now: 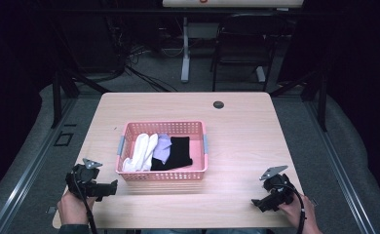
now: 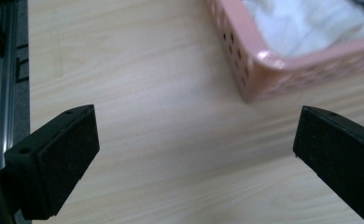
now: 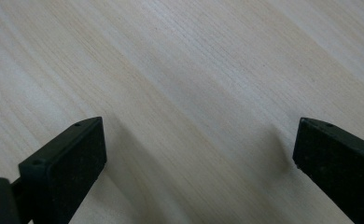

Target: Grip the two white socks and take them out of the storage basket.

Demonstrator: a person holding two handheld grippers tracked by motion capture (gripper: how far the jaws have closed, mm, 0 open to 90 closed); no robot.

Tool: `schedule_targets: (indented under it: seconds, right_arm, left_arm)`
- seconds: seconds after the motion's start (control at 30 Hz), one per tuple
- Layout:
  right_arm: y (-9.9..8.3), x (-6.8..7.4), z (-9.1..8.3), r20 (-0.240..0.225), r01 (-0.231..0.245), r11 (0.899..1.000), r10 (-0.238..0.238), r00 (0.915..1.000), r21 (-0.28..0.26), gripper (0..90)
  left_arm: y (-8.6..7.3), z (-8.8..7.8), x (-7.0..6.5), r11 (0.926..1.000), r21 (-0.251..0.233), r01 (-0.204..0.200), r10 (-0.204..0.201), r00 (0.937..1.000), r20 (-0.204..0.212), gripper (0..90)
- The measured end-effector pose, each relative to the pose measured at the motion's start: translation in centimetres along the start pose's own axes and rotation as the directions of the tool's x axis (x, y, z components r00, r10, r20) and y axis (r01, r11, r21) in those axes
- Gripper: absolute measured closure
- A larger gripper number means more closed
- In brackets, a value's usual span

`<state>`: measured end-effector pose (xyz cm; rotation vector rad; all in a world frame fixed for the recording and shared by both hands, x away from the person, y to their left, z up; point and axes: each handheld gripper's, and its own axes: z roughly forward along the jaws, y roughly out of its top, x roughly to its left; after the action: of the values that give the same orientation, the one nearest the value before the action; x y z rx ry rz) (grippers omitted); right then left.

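While both wait: start of the job, nothing picked
Left claw [image 2: 196, 154]: spread, empty, near pink basket [image 1: 161, 176] corner
Right claw [image 3: 199, 163]: spread, empty, over bare surface [image 3: 180, 70]
Socks [image 1: 140, 152]: white, lilac, black, lying inside basket
Next, likely: reach left claw over rim, pinch a white sock

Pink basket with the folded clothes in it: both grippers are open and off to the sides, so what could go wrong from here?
1. The left hand-held gripper sits close to the pink basket corner; reaching in, a jaw might catch the rim and shove the light basket.
2. The white cloth, lilac cloth and black cloth lie touching, so a grasp might pull up two at once.
3. The right hand-held gripper rests near the table edge.
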<state>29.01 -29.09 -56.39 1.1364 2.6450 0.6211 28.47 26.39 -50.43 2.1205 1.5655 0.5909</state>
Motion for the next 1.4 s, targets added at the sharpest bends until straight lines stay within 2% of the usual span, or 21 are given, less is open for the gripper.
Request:
schedule_targets:
  seconds: [0.1,0.13,0.2,0.3,0.33,0.4,0.47,0.63,0.77,0.83,1.0,1.1,1.17,1.23,1.27,1.33,1.4]
  right_arm:
    - [0.0,0.0,0.1,-0.022,-0.013,1.000,0.013,0.9997,-0.006,1.9]
    - [0.0,0.0,0.1,-0.022,-0.013,1.000,0.013,0.9997,-0.006,1.9]
    - [0.0,0.0,0.2,-0.015,-0.013,1.000,0.013,0.9998,0.001,1.9]
    - [0.0,0.0,0.2,-0.012,-0.015,1.000,0.015,0.9998,0.001,1.9]
    - [0.0,0.0,0.2,-0.016,-0.016,1.000,0.016,0.9998,0.000,1.9]
    - [0.0,0.0,0.2,-0.016,-0.018,1.000,0.018,0.9997,0.002,2.0]
    - [0.0,0.0,0.2,-0.018,-0.025,1.000,0.026,0.9995,0.007,2.0]
    - [-0.1,0.1,0.2,-0.027,-0.030,1.000,0.031,0.9992,0.008,2.0]
    - [-0.1,0.0,0.2,-0.017,-0.031,1.000,0.031,0.9994,0.007,2.1]
    - [-0.1,0.0,0.2,-0.018,-0.032,0.999,0.032,0.9993,-0.004,2.2]
    - [-0.1,0.0,0.1,-0.015,-0.031,1.000,0.031,0.9994,0.008,2.3]
    - [-0.1,0.0,0.1,-0.012,-0.028,1.000,0.028,0.9995,0.010,2.4]
    - [-0.1,0.0,0.2,-0.014,-0.030,1.000,0.030,0.9994,0.005,2.5]
    - [-0.1,0.0,0.1,-0.017,-0.026,1.000,0.026,0.9995,0.009,2.5]
    - [-0.1,0.0,0.1,-0.015,-0.030,1.000,0.030,0.9995,0.006,2.5]
    - [-0.1,0.0,0.1,-0.016,-0.028,1.000,0.029,0.9995,0.007,2.5]
    - [-0.1,0.0,0.1,-0.018,-0.026,1.000,0.026,0.9995,0.009,2.5]
  left_arm:
    - [1.2,-0.8,0.0,0.9998,-0.018,-0.005,0.005,0.9999,0.010,0.4]
    - [1.2,-0.8,0.0,0.9998,-0.018,-0.005,0.005,0.9999,0.010,0.4]
    - [2.3,-1.3,0.0,0.9995,-0.027,-0.017,0.018,0.9997,0.017,0.3]
    - [4.0,-1.6,-0.4,0.9983,-0.026,-0.052,0.053,0.9985,0.015,0.8]
    - [4.0,-1.6,-0.4,0.9983,-0.026,-0.052,0.053,0.9985,0.015,1.0]
    - [5.6,-1.8,-1.0,0.9961,-0.024,-0.085,0.086,0.9958,0.030,0.9]
    - [6.5,-1.9,-1.4,0.9946,-0.025,-0.100,0.101,0.9943,0.034,0.6]
    - [8.6,-1.3,-2.3,0.9910,0.007,-0.134,0.134,0.9898,0.049,0.7]
    - [10.2,-0.4,-2.8,0.9889,0.044,-0.142,0.138,0.9865,0.088,0.7]
    - [11.0,0.1,-3.1,0.9857,0.063,-0.156,0.150,0.9836,0.101,0.7]
    - [12.6,1.3,-4.0,0.9787,0.098,-0.180,0.167,0.9777,0.127,0.7]
    - [13.4,2.4,-4.6,0.9716,0.135,-0.194,0.175,0.9744,0.141,0.7]
    - [13.9,3.3,-4.8,0.9647,0.169,-0.202,0.174,0.9706,0.166,1.5]
    - [14.2,4.3,-4.9,0.9621,0.188,-0.197,0.164,0.9702,0.178,12.9]
    - [14.4,4.7,-5.0,0.9580,0.205,-0.200,0.164,0.9701,0.178,16.3]
    - [14.7,5.7,-5.3,0.9497,0.236,-0.206,0.165,0.9692,0.183,16.3]
    - [14.8,6.4,-5.5,0.9445,0.256,-0.206,0.161,0.9696,0.184,20.7]
